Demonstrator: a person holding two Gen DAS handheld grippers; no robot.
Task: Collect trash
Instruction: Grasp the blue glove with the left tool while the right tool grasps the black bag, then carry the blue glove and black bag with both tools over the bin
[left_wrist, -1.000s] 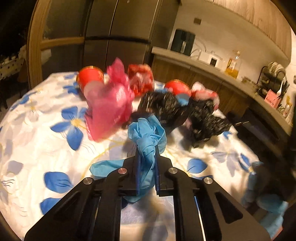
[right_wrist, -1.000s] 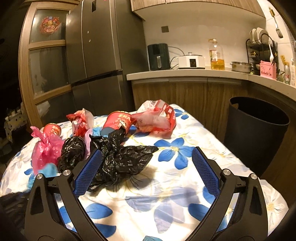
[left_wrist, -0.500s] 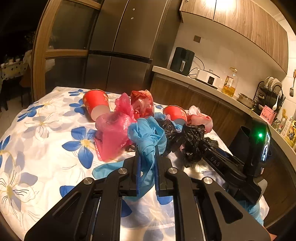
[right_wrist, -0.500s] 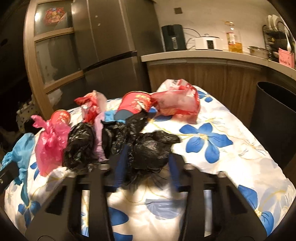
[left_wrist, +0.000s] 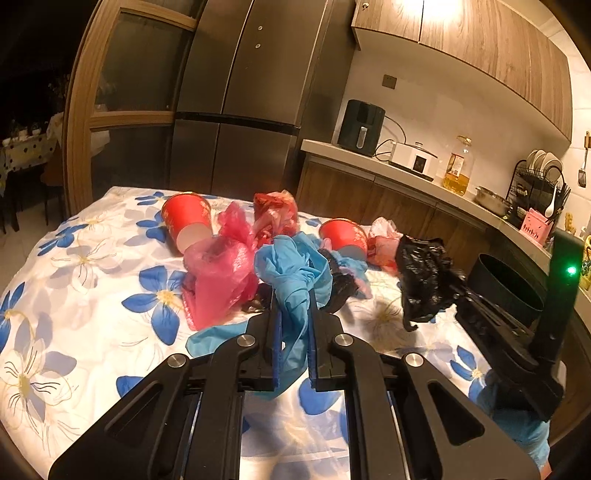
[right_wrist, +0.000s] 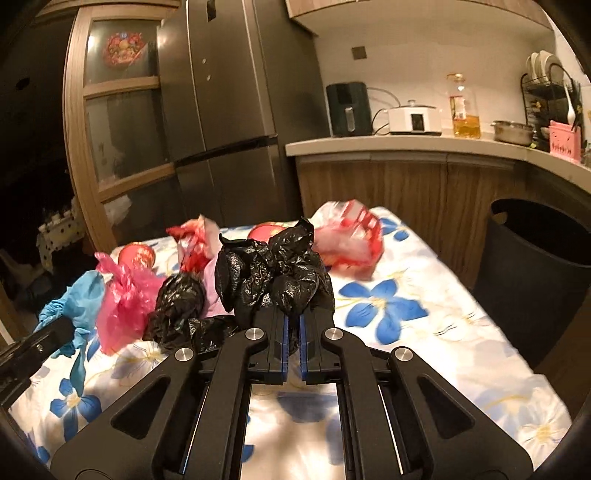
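Trash comes off the bench (right_wrist: 461, 332) two pieces at once: we pinch a blue glove (left_wrist: 291, 280) in our left gripper (left_wrist: 291, 343) and a black bag (right_wrist: 273, 273) in our right gripper (right_wrist: 291, 343), jaws closed on each, likely bound for the bin (right_wrist: 535, 266) alongside. Cups (left_wrist: 186, 221) and pink bags (left_wrist: 218, 284) remain. Bundles overlap, so we cannot count them or see inside the bin.
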